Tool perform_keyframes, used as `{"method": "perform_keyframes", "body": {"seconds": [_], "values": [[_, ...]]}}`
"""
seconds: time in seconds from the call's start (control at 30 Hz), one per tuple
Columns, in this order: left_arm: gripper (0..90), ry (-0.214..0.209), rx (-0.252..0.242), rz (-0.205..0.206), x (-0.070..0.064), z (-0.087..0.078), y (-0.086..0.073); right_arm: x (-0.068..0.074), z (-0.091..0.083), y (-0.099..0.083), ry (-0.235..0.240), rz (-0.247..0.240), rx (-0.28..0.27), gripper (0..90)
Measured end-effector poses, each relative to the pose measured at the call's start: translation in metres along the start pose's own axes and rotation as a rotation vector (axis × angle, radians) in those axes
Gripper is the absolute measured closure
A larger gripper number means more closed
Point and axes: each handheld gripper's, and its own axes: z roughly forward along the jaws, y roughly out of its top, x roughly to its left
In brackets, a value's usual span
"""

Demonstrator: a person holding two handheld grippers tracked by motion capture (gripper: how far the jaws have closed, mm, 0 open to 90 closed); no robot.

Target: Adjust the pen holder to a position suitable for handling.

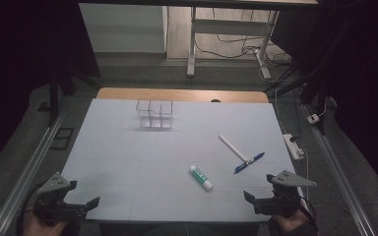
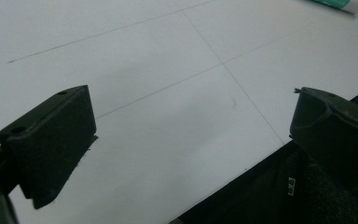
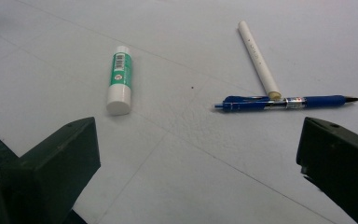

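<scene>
Both claws spread wide, holding nothing: left gripper (image 1: 86,205) at the worktop's (image 1: 128,162) near-left corner, right gripper (image 1: 256,196) near-right; glue stick (image 1: 201,177), blue pen (image 1: 249,162) and white pen (image 1: 233,148) lie ahead, unblocked.

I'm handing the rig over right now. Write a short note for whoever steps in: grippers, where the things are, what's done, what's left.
Left gripper: open, holding nothing, at the near left edge of the table.
Right gripper: open, holding nothing, at the near right edge.
Things: glue stick lies flat near the middle front. Blue pen and white stick lie to its right, the stick's end touching the pen.
Clear organizer stands at the far side, compartments look empty.
Done: nothing picked up yet.
Left: probably moving the three items into the organizer; the pen is nearest the right gripper.
</scene>
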Motion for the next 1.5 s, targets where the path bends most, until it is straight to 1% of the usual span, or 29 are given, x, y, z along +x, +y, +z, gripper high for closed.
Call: {"method": "perform_keyframes", "body": {"seconds": [0.1,0.13,0.27,0.37,0.57,0.77,0.87,1.0,1.1,1.2,1.27,1.4,1.5], "values": [[0.7,0.005,-0.003,-0.007,0.000,-0.001,0.000,0.001,0.000,0.000,0.001,-0.008,0.001,0.0],[0.8,0.014,-0.002,-0.017,0.000,0.000,0.000,0.001,0.001,0.000,0.004,-0.012,0.002,0.0],[1.1,0.024,0.002,-0.020,-0.001,0.001,0.001,0.002,0.001,0.000,0.012,-0.023,0.008,0.0],[1.1,0.031,0.008,-0.023,-0.001,0.002,0.001,0.002,0.001,0.001,0.016,-0.021,0.007,0.0],[1.4,0.029,0.005,-0.033,0.000,0.002,0.002,0.002,0.001,0.001,0.019,-0.025,0.007,0.0],[1.3,0.015,0.006,-0.024,-0.001,0.003,0.003,0.001,0.001,0.001,0.016,-0.018,0.010,0.0],[1.2,0.001,-0.001,-0.018,-0.001,0.004,0.004,0.001,0.001,0.001,0.018,-0.012,0.008,0.0],[1.0,0.002,-0.004,-0.007,-0.002,0.004,0.007,0.001,0.001,0.001,0.014,-0.005,0.007,0.0],[0.8,0.000,-0.008,-0.003,-0.003,0.005,0.007,0.001,0.001,0.002,0.010,-0.009,0.010,0.0],[0.7,-0.001,-0.002,-0.002,-0.003,0.006,0.007,0.003,0.003,0.004,0.027,-0.005,0.021,0.0],[0.7,-0.001,0.009,0.003,-0.003,0.008,0.008,0.006,0.004,0.006,0.033,-0.016,0.023,0.0],[0.7,-0.007,0.004,0.006,-0.003,0.008,0.008,0.011,0.007,0.012,0.052,-0.032,0.020,0.0],[0.7,-0.012,0.002,0.009,-0.004,0.010,0.010,0.014,0.010,0.013,0.060,-0.044,0.032,0.0]]}}
